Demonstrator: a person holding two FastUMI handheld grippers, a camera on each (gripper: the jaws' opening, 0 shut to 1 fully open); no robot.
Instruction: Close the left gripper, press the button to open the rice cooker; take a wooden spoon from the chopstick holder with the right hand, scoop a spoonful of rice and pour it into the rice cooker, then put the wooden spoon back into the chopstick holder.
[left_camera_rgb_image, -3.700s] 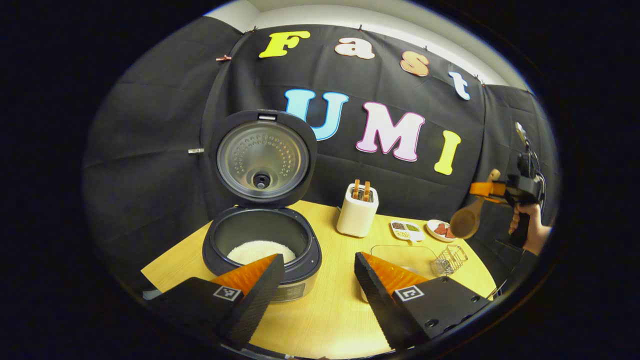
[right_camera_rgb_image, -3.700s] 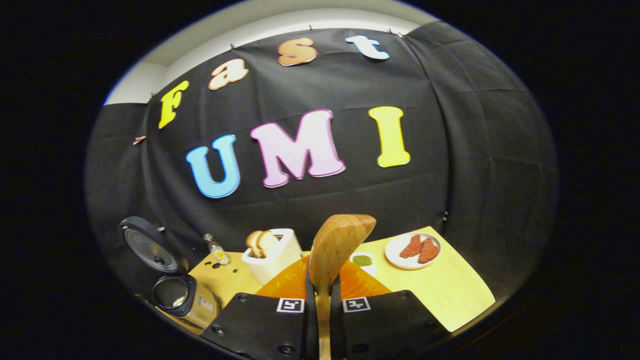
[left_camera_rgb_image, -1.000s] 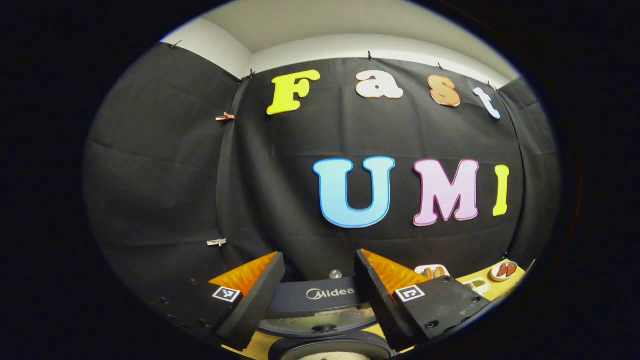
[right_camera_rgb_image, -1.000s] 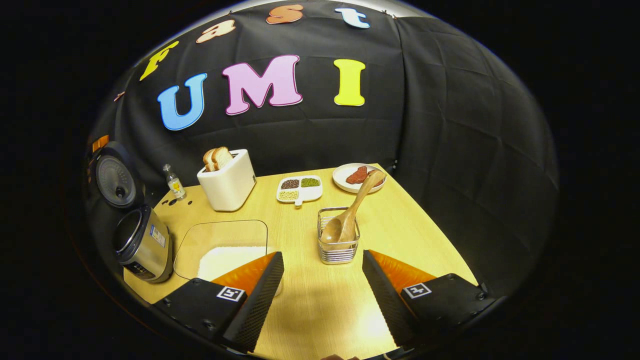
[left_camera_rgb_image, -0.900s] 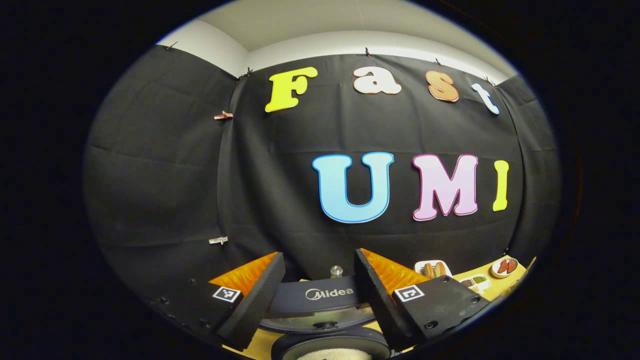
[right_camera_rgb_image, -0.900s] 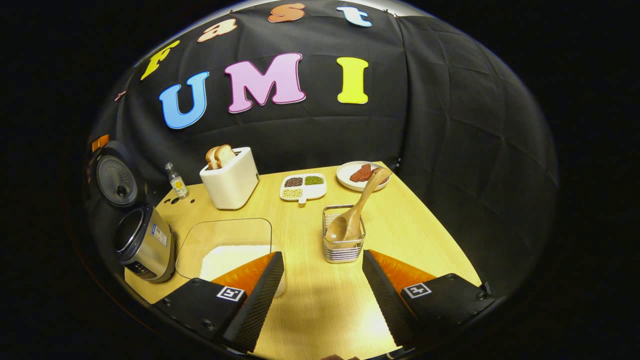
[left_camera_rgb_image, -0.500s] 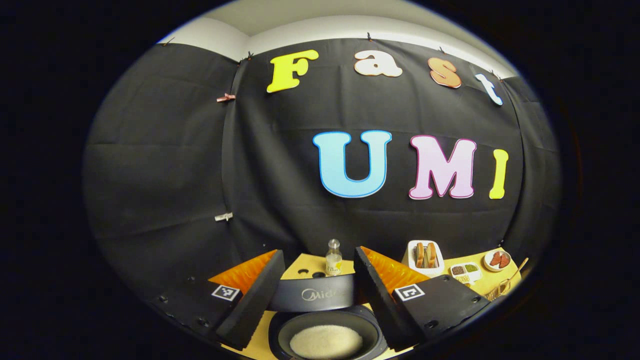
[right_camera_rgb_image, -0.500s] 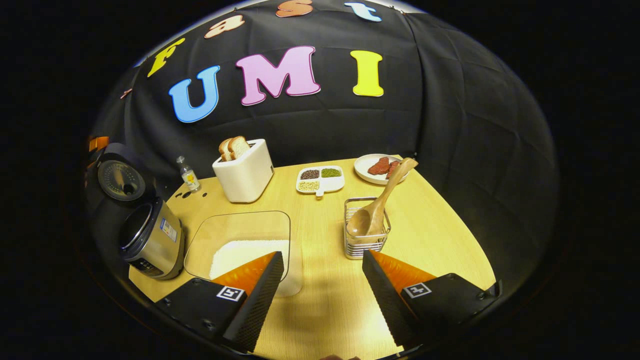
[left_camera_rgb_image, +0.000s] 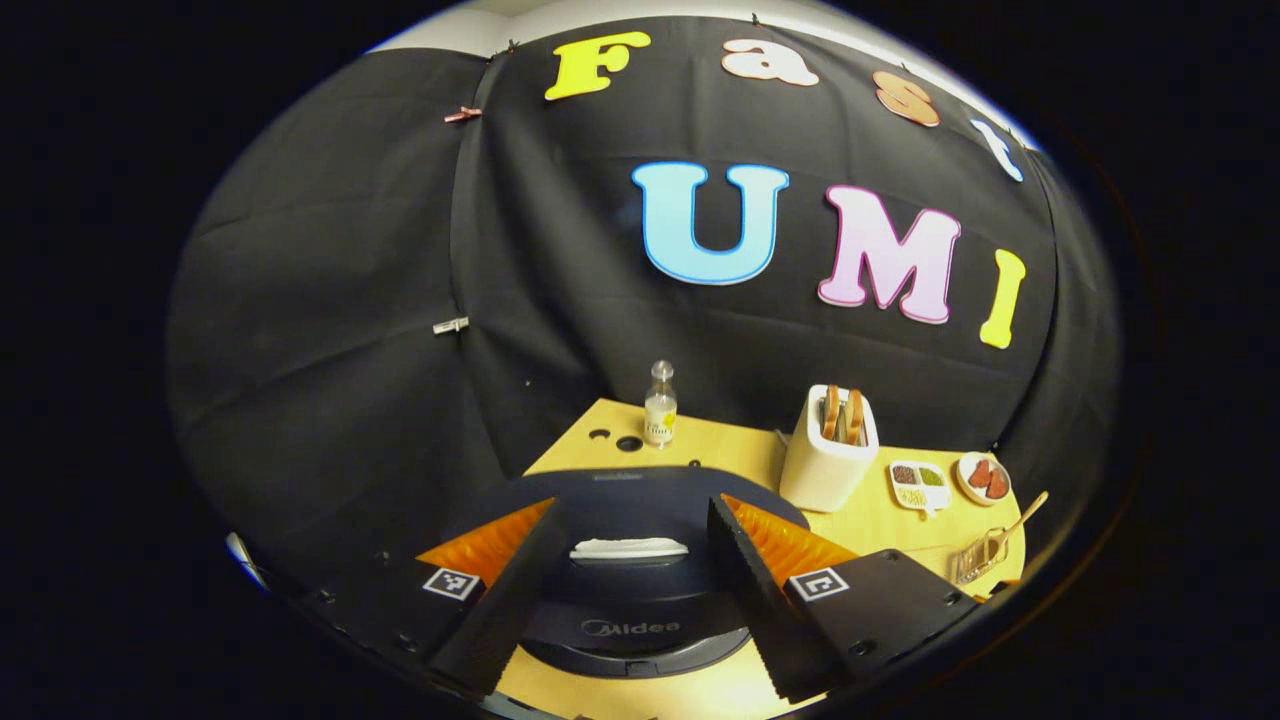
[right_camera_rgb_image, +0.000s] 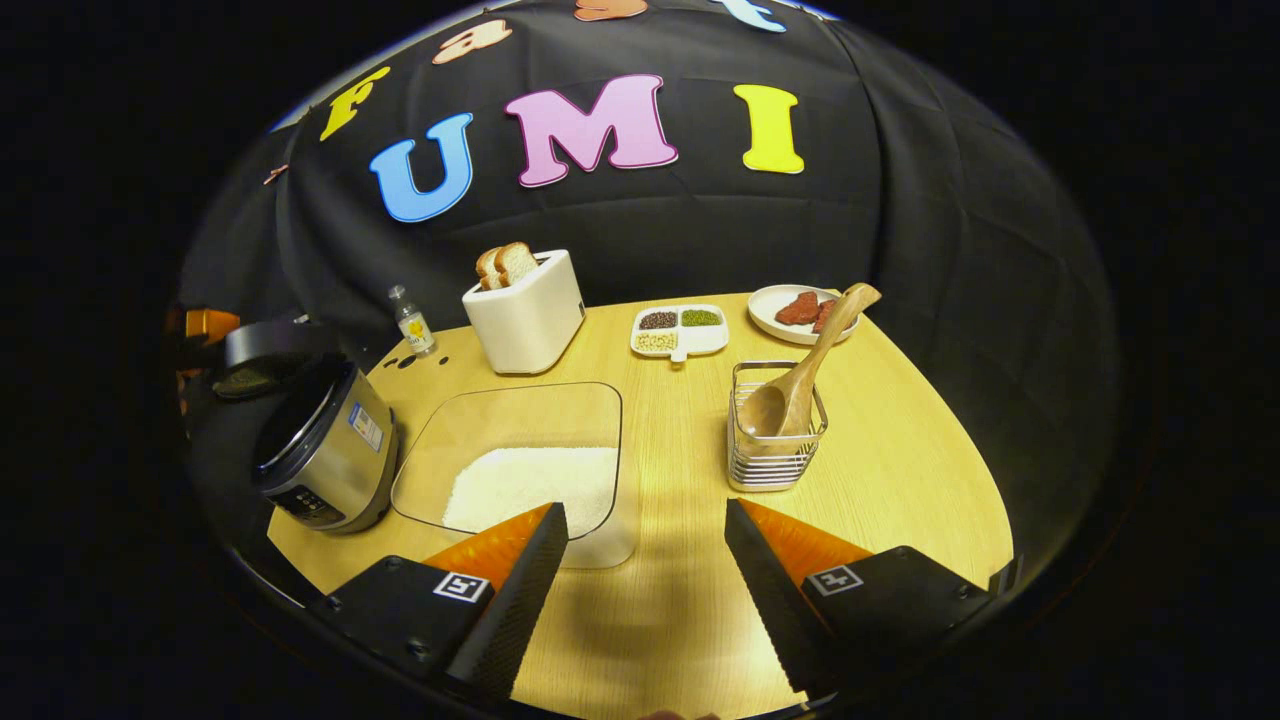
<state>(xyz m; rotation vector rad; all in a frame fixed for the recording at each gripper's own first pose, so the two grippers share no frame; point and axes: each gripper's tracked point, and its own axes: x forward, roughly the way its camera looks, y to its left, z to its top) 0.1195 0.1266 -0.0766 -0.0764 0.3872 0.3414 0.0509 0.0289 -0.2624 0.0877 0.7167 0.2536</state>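
black cloth backs a pale wooden table (right_camera_rgb_image: 880, 470) and the booth is quiet.

left gripper view first. at seven o'clock the left gripper (left_camera_rgb_image: 630, 585) sits with its fingers spread apart, holding nothing, right over the rice cooker (left_camera_rgb_image: 640, 590), whose dark lid (left_camera_rgb_image: 620, 505) lies nearly flat under it; whether the lid is latched i cannot tell. at twelve o'clock behind the cooker stands a small clear bottle (left_camera_rgb_image: 659, 404). over at two o'clock, a white toaster (left_camera_rgb_image: 828, 456) with two bread slices, then a divided dish (left_camera_rgb_image: 919, 480) and a plate of red pieces (left_camera_rgb_image: 984, 478).

now the right gripper view. at nine o'clock the rice cooker (right_camera_rgb_image: 322, 440) shows its steel side, lid tilted low over the pot. centre frame, a clear container of rice (right_camera_rgb_image: 530, 470), rice heaped in its near part. at three o'clock of it stands the wire chopstick holder (right_camera_rgb_image: 775, 440), and the wooden spoon (right_camera_rgb_image: 800, 375) rests in it, bowl down, handle leaning toward one o'clock. at six o'clock the right gripper (right_camera_rgb_image: 645, 590) hangs wide apart, empty, above bare table.
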